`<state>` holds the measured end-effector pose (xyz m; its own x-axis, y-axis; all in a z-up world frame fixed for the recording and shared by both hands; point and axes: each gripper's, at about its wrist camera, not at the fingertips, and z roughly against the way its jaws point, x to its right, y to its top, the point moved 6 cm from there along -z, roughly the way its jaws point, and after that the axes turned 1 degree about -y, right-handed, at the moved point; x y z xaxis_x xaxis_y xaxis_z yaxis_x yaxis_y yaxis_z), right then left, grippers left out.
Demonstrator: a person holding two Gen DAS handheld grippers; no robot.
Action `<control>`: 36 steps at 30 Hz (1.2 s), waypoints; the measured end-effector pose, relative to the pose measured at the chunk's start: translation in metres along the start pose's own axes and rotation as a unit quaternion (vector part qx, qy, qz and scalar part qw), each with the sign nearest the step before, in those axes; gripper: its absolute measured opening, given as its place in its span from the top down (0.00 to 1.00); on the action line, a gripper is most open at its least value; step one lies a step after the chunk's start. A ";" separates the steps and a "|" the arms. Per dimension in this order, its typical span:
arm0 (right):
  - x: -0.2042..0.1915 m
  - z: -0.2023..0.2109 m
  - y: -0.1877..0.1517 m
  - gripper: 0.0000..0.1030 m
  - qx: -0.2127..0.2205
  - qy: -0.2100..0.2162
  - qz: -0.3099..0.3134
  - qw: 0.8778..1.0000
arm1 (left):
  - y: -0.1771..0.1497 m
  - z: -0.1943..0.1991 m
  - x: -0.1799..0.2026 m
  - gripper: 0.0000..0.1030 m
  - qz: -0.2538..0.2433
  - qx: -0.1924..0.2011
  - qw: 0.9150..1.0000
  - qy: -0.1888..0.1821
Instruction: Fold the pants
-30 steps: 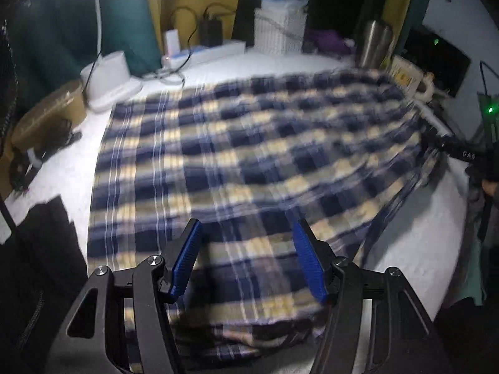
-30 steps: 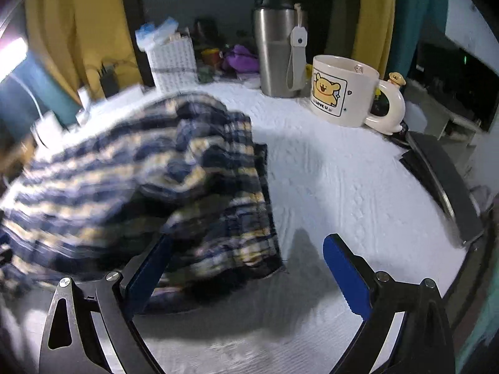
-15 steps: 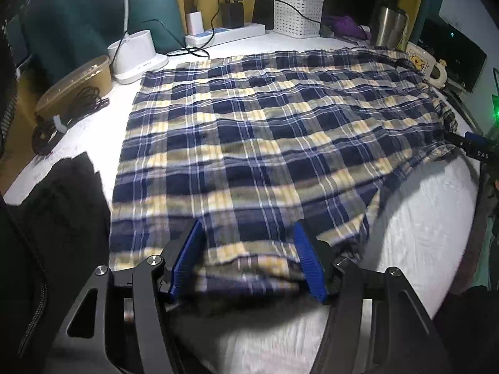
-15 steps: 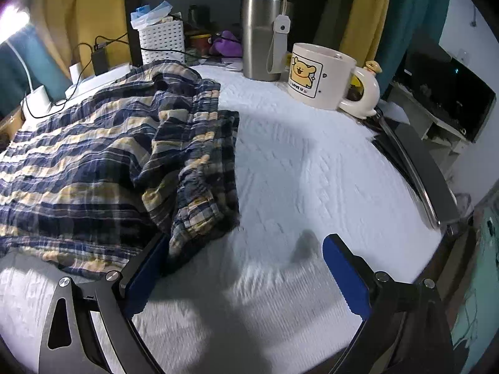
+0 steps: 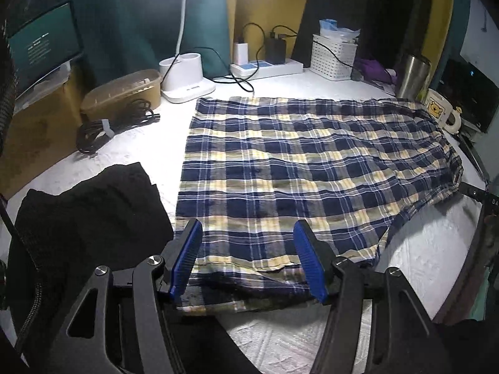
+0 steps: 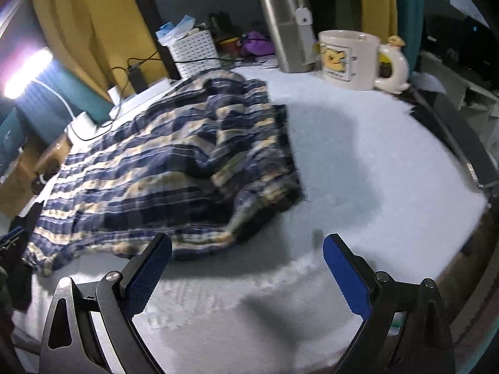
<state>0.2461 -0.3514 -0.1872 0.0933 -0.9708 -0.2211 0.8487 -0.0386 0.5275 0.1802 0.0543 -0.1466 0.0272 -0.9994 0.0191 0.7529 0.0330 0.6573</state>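
Observation:
The plaid pants (image 5: 299,168), navy and yellow, lie spread flat on the white table cover (image 5: 430,255). My left gripper (image 5: 248,249) hovers over their near hem, open, its blue pads (image 5: 187,258) wide apart and the cloth lying loose beneath. In the right wrist view the pants (image 6: 174,168) are rumpled at the waist end. My right gripper (image 6: 246,265) stands open just in front of that end, over bare table cover (image 6: 358,168), with nothing between its fingers.
A black garment (image 5: 87,218) lies left of the pants. Behind it are a cable bundle (image 5: 115,124), a brown lidded box (image 5: 121,93), a white lamp base (image 5: 187,78) and a power strip (image 5: 265,68). A white basket (image 6: 193,51), steel tumbler (image 6: 290,31) and mug (image 6: 352,59) stand at the back.
The pants have dropped from a lifted, moving state and settled flat. Both grippers have drawn back toward the near edge; the right gripper's left finger has come clear of the cloth.

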 end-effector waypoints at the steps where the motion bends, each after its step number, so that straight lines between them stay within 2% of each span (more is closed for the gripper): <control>1: -0.003 -0.003 0.001 0.05 -0.003 0.004 0.000 1.000 | 0.000 0.000 -0.002 0.41 0.001 0.000 1.000 0.002; 3: -0.008 -0.008 0.004 0.00 -0.003 0.009 0.003 1.000 | -0.001 0.001 -0.005 0.41 0.005 0.000 1.000 0.007; 7: -0.013 -0.019 0.015 0.00 -0.002 0.024 -0.002 1.000 | -0.003 -0.004 -0.014 0.41 0.017 -0.007 1.000 0.015; 21: 0.001 -0.044 0.060 0.00 0.030 0.061 -0.081 0.994 | -0.003 -0.019 -0.050 0.40 0.056 -0.022 0.997 0.048; 24: -0.007 -0.051 0.067 0.01 0.027 0.090 -0.090 0.992 | -0.003 -0.022 -0.048 0.40 0.054 -0.027 0.997 0.047; 27: -0.014 -0.059 0.070 0.28 0.017 0.124 -0.100 0.987 | -0.002 -0.022 -0.044 0.40 0.051 -0.028 0.997 0.045; 29: -0.015 -0.064 0.070 0.50 0.012 0.139 -0.106 0.985 | 0.000 -0.021 -0.042 0.40 0.049 -0.028 0.997 0.046; 30: -0.014 -0.067 0.069 0.67 0.008 0.146 -0.111 0.983 | 0.001 -0.020 -0.042 0.40 0.049 -0.027 0.997 0.047; 33: -0.009 -0.062 0.072 0.77 0.021 0.157 -0.112 0.981 | 0.004 -0.018 -0.042 0.40 0.046 -0.025 0.997 0.049; 36: 0.000 -0.054 0.075 0.80 0.033 0.145 -0.099 0.984 | 0.006 -0.015 -0.041 0.40 0.043 -0.024 0.997 0.052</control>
<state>0.3376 -0.3417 -0.1923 0.0832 -0.8345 -0.5447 0.8303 -0.2442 0.5010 0.1938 0.0955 -0.1550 0.1602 -0.9871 -0.0064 0.7758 0.1219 0.6190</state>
